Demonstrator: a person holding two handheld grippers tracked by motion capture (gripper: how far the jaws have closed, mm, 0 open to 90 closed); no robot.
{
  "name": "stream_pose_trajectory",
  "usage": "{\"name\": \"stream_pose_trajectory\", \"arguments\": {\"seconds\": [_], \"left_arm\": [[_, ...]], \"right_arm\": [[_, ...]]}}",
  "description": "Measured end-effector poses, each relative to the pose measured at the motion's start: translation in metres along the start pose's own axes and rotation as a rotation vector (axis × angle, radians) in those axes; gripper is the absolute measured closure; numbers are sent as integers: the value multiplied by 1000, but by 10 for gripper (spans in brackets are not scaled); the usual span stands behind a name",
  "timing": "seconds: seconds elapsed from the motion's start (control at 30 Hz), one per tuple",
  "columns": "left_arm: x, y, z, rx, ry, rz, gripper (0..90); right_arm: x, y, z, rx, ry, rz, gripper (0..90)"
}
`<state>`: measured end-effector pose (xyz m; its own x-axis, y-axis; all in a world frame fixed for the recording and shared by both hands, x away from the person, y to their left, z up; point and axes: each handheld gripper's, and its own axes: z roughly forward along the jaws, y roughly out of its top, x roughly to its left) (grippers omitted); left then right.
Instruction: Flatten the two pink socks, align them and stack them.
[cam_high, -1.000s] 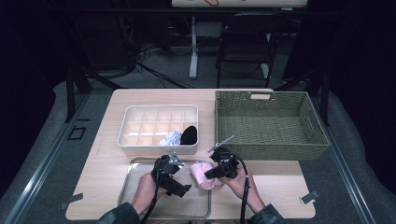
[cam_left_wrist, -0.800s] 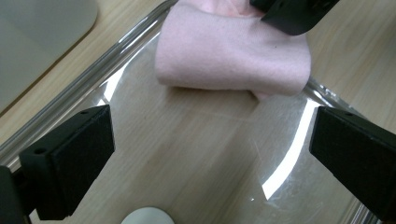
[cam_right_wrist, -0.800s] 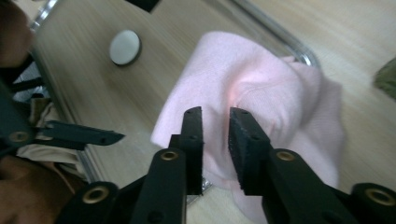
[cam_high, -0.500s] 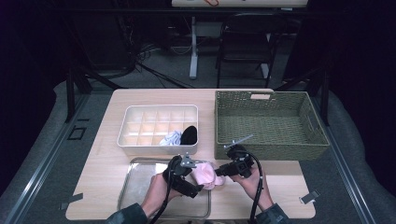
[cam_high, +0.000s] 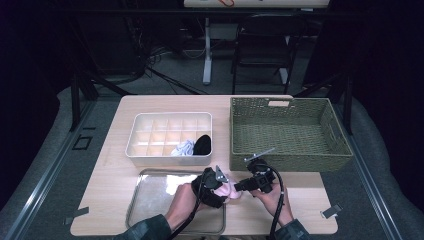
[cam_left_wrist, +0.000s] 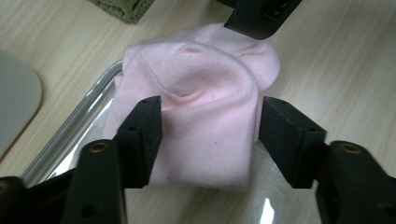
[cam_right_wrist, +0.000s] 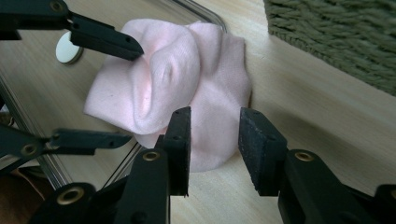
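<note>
A pink folded sock (cam_high: 231, 190) lies across the right rim of the metal tray (cam_high: 150, 200) and onto the table. My left gripper (cam_left_wrist: 210, 121) reaches it from the tray side. Its jaws have just been closing, and both pads now press the sock's sides so that the fabric bunches (cam_left_wrist: 201, 98). My right gripper (cam_right_wrist: 215, 135) faces it from the other side. Its jaws have just been opening and stand apart over the sock's near edge (cam_right_wrist: 210, 144) without pinching it. In the high view the left gripper (cam_high: 221, 182) and right gripper (cam_high: 241, 187) meet at the sock.
A white divided organizer box (cam_high: 135, 150) behind the tray holds a white sock (cam_high: 183, 147) and a black sock (cam_high: 202, 144). A green woven basket (cam_high: 285, 132) stands at the back right, close behind my right hand. A pale round disc (cam_right_wrist: 67, 46) lies past the sock.
Both hands have shifted right with the pink sock, from over the tray to its right rim. The right jaws let go of the sock and the left jaws closed around it.
</note>
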<state>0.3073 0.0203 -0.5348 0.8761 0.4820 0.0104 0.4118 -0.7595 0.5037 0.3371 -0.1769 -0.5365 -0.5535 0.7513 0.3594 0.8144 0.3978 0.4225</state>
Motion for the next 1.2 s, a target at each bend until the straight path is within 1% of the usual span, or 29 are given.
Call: {"name": "stream_pose_trajectory", "arguments": {"seconds": [0.03,0.1,0.13,0.2,0.23,0.27,0.3,0.33,0.37,0.43,0.47,0.5,0.53,0.57,0.6,0.63,0.67,0.7,0.73,0.8,0.83,0.87,0.9,0.93,1.03,1.07,1.1,1.13,1.2], "left_arm": [[1,-2,3,20,-7,0,448],[2,-3,5,27,-11,2,462],[2,-3,6,32,-20,6,531],[3,-5,7,28,-24,9,607],[3,-6,8,27,-30,11,644],[5,-8,8,19,-33,9,669],[5,-8,8,19,-33,9,703],[7,-10,7,10,-33,3,722],[7,-10,7,10,-33,3,735],[9,-12,7,-2,-43,-5,745],[10,-13,7,-15,-41,-7,745],[11,-14,6,-19,-50,-12,746],[12,-14,6,-28,-48,-16,747],[13,-15,5,-38,-52,-23,747],[13,-16,4,-43,-50,-28,750],[14,-17,4,-50,-47,-28,752],[15,-17,3,-57,-47,-33,753],[16,-18,3,-57,-47,-34,753],[16,-18,2,-59,-43,-35,753],[17,-19,1,-67,-43,-39,754],[18,-19,1,-69,-39,-40,753],[18,-19,0,-75,-36,-42,753],[18,-19,0,-75,-36,-44,753],[18,-19,0,-80,-33,-50,749],[19,-20,-2,-89,-29,-57,742],[19,-21,-3,-99,-18,-62,736],[19,-21,-4,-101,-17,-62,731],[20,-21,-5,-103,-12,-59,724],[23,-23,-7,-109,-4,-73,711]], "right_arm": [[0,0,1,4,2,-5,648],[1,0,3,9,10,-1,649],[3,0,6,22,5,-11,649],[5,0,8,25,-5,-23,650],[6,0,9,20,-11,-18,650],[4,0,8,39,-5,-25,651],[4,0,8,39,-5,-25,651],[4,0,9,40,-17,-29,649],[4,0,9,40,-17,-29,649],[3,0,8,39,-16,-24,637],[4,0,8,22,-18,-22,614],[5,0,9,-10,-23,-22,604],[6,2,8,-11,-34,-31,590],[8,4,9,-10,-25,-42,570],[10,5,11,-6,-28,-50,557],[12,5,18,-1,-38,-56,559],[12,6,21,7,-38,-57,580],[12,6,21,7,-38,-57,580],[13,6,24,33,-56,-64,646],[14,5,26,32,-50,-61,664],[15,5,28,55,-68,-82,722],[15,5,28,55,-68,-82,722],[16,5,28,74,-80,-102,737],[16,4,30,86,-79,-107,776],[16,4,30,89,-79,-104,785],[18,3,33,47,-74,-68,784],[18,2,33,43,-71,-66,783],[16,3,32,65,-68,-85,781],[16,3,31,69,-63,-84,773]]}}
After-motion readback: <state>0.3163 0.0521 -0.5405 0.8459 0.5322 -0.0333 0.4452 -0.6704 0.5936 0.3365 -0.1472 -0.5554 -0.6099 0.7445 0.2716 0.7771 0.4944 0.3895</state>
